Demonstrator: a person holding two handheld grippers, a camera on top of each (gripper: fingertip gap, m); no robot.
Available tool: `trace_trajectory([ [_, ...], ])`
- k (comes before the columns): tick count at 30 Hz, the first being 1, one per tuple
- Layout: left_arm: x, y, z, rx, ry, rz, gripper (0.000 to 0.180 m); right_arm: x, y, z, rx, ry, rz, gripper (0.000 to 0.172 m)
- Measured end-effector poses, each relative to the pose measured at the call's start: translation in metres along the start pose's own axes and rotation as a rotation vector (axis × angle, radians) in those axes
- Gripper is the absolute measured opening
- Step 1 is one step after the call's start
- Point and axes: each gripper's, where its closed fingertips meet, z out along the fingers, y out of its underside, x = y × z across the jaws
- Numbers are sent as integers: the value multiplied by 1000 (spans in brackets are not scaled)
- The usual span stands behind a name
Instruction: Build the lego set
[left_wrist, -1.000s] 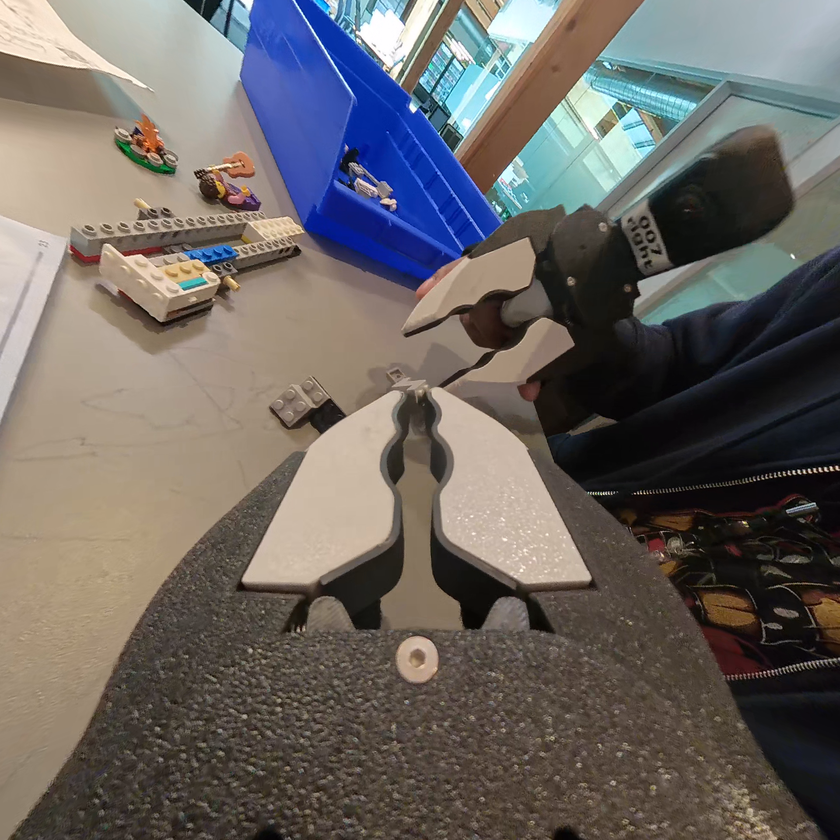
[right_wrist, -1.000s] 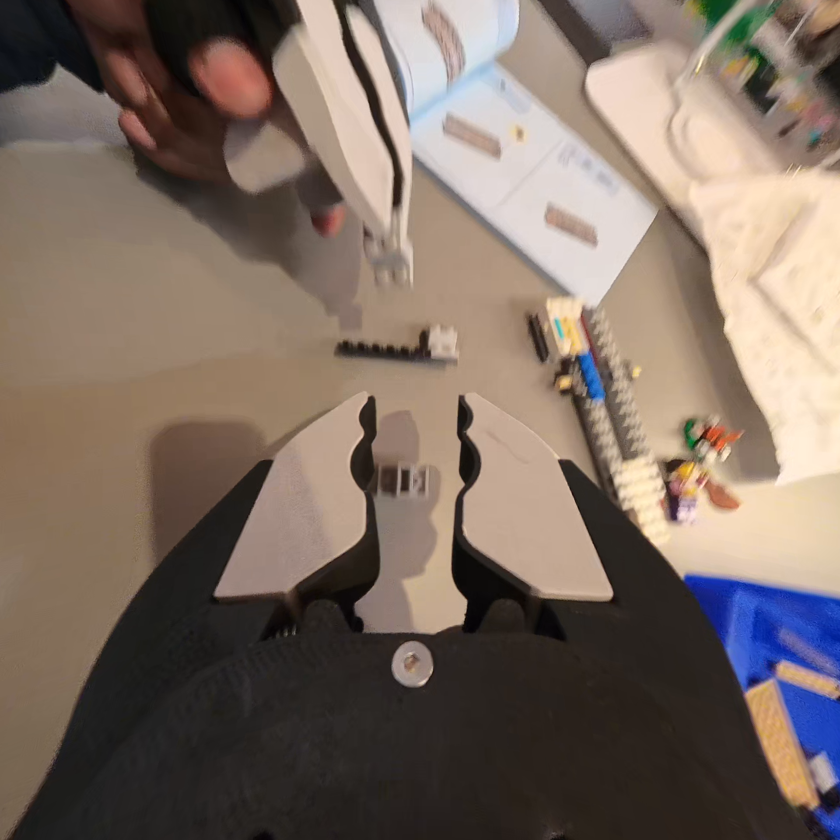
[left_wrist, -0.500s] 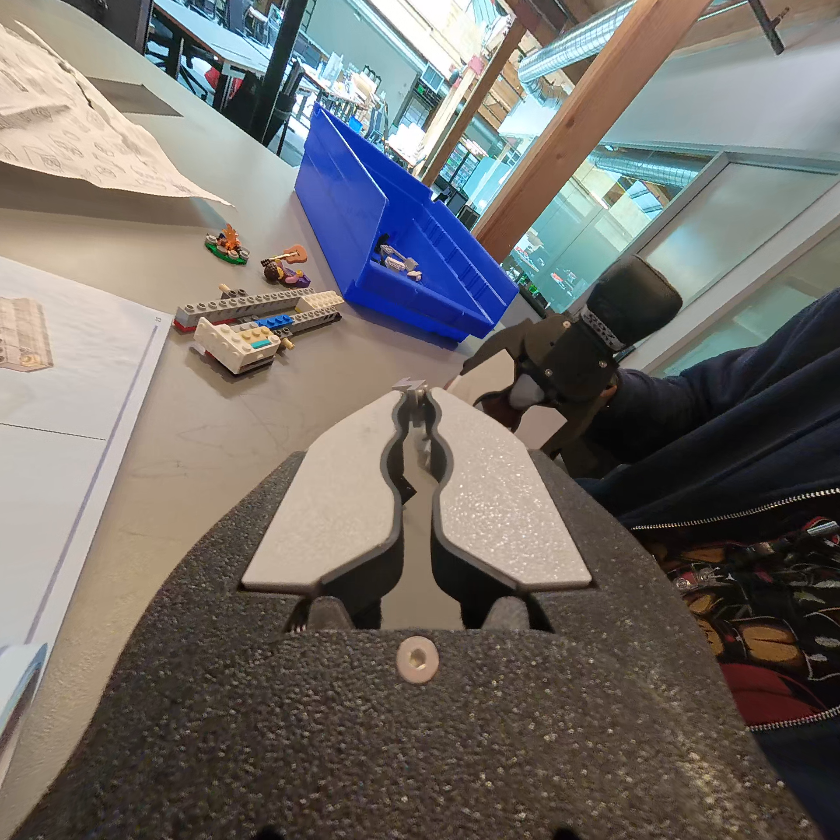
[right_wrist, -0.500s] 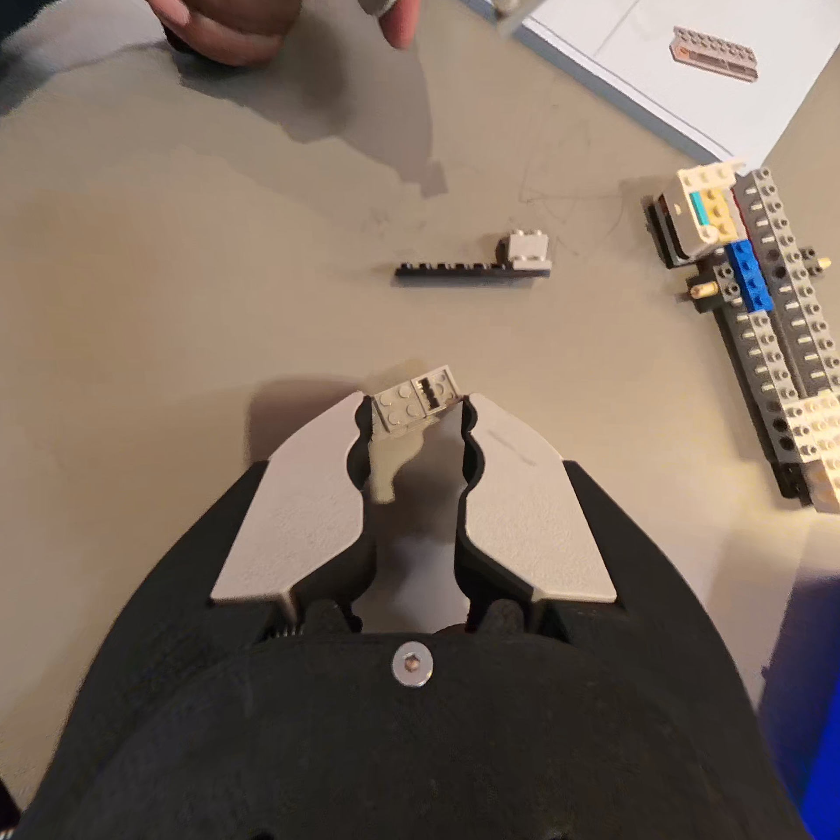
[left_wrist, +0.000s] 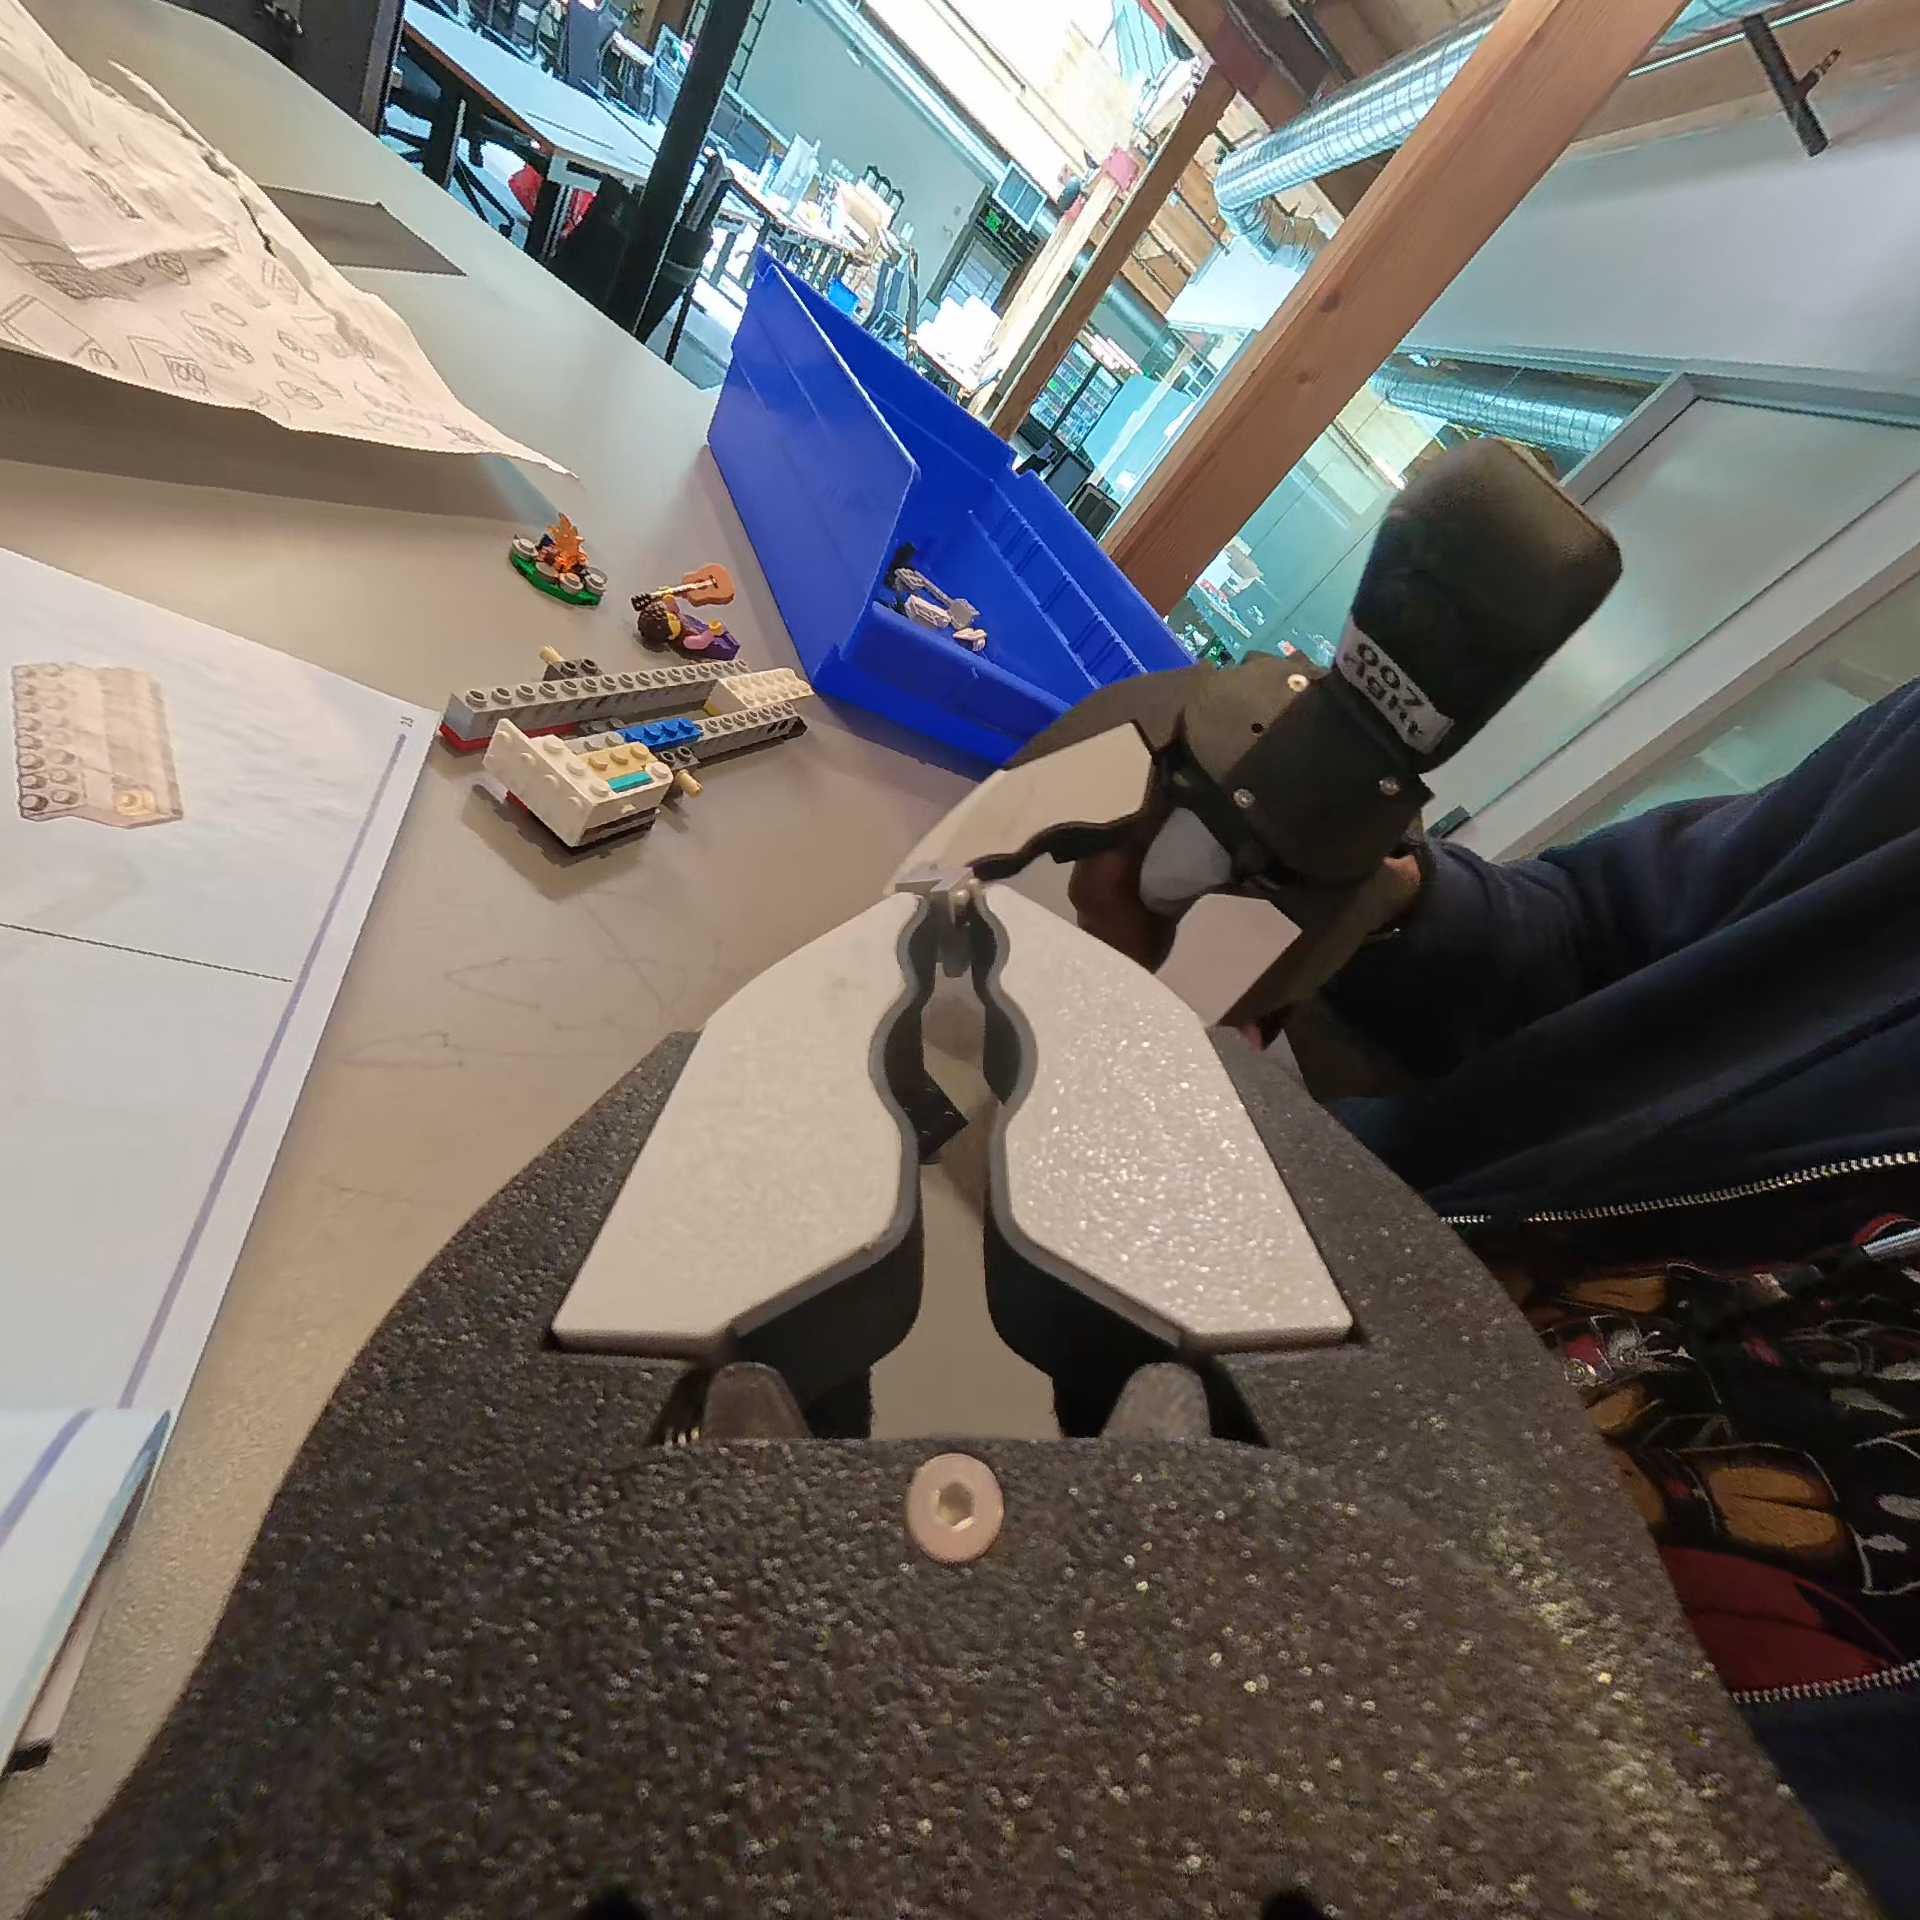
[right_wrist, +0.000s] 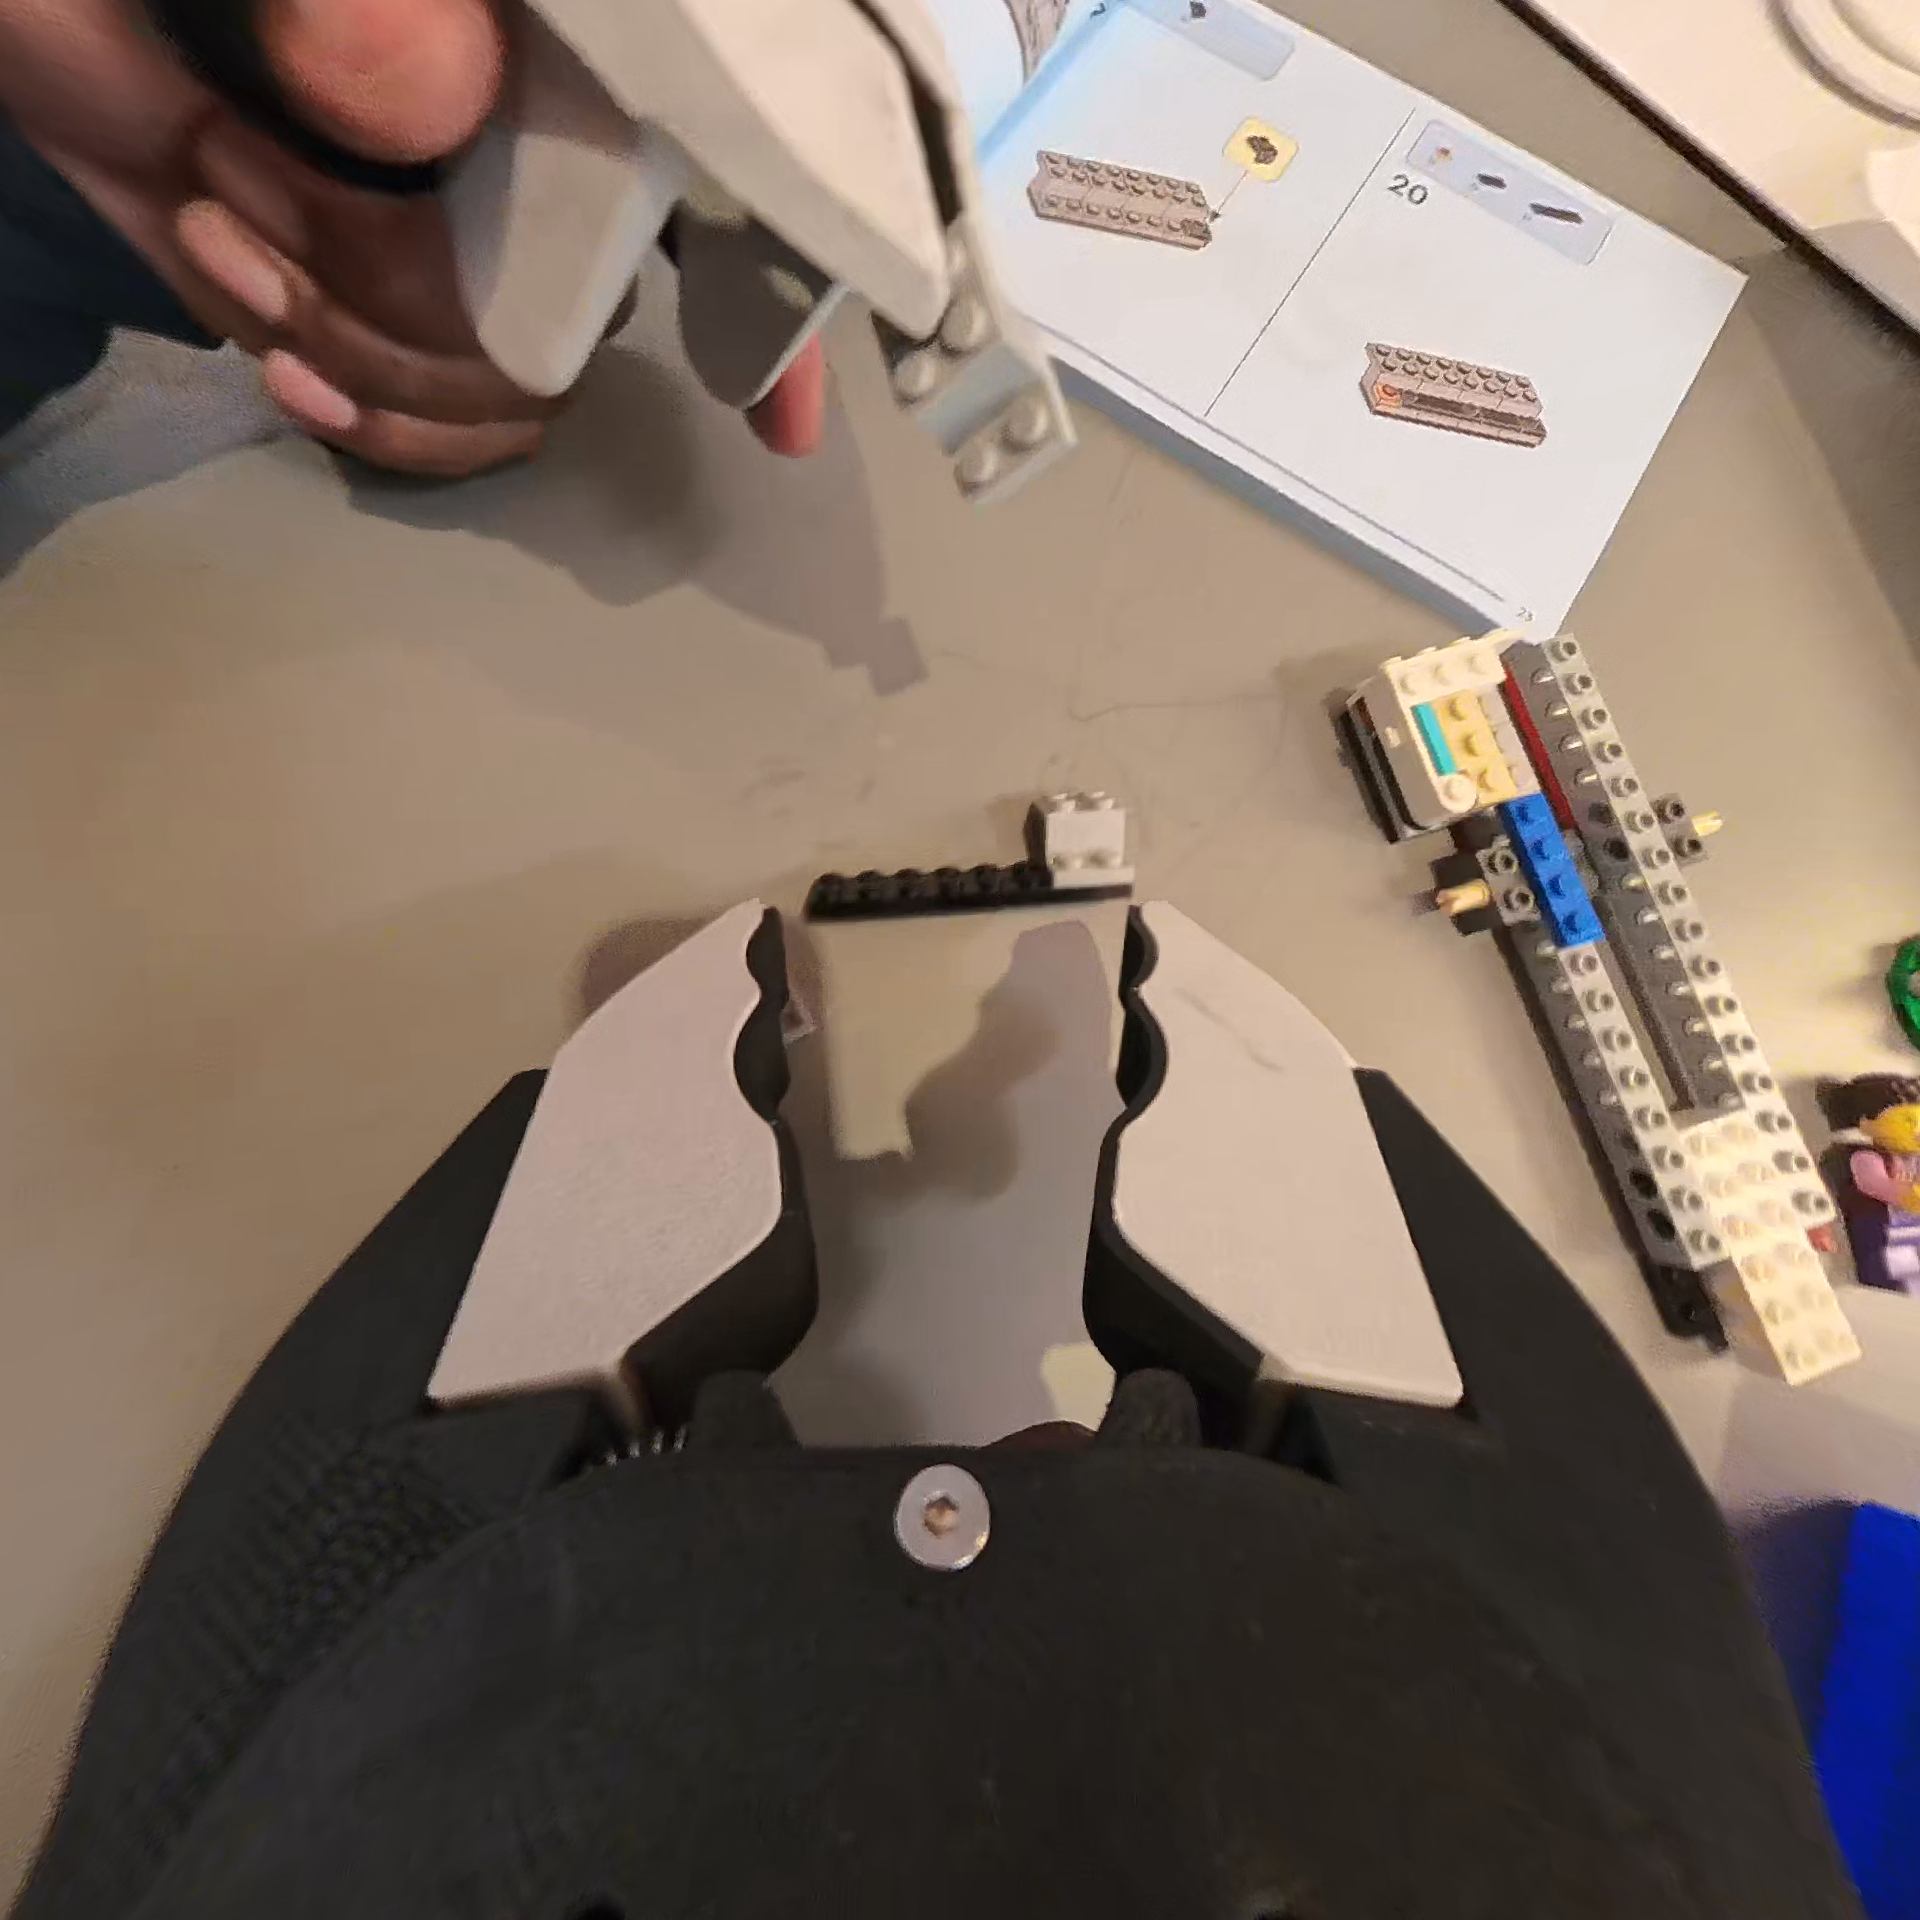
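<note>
The left claw (left_wrist: 948, 914) is pinched tight on a small light grey brick piece (right_wrist: 977, 384). It holds the piece up in the air, above the surface (right_wrist: 416, 727). In the right wrist view the piece sticks out past the tips, with its round bumps showing.

The right claw (right_wrist: 951, 935) is wide open and holds nothing. It hangs low over the surface. Just past its tips lies a long black strip (right_wrist: 925, 894) with a small grey block (right_wrist: 1081, 836) stuck on one end. The strip lies flat and no claw touches it. A tiny grey bit (right_wrist: 798, 1013) peeks out beside the right claw's left finger. I cannot tell what it is.

Off to the side sits a longer build (right_wrist: 1590, 935) made of grey, white, blue and tan bricks. It looks partly put together. Near it stand a little figure in purple (left_wrist: 681, 629) and a small green and orange piece (left_wrist: 561, 551). A blue bin (left_wrist: 852, 520) with a few loose parts sits farther back. An open booklet (right_wrist: 1351, 260) with brick pictures lies beside the build, and a big folded sheet (left_wrist: 187, 281) lies farther off.

So some bricks are joined, one small piece is up in the air, and the black strip waits on the surface.
</note>
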Motion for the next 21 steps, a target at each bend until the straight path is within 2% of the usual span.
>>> trace_trajectory([
  [7, 0, -1, -1, 7, 1, -3, 6, 20, 1, 14, -21, 13, 101, 49],
  [13, -1, 2, 0, -11, -3, -13, 6, 24, 12, 17, -60, 17, 85, 50],
  [21, -3, 15, 9, -96, -22, -57, 6, 32, 2, 10, 14, -52, 0, 47],
])
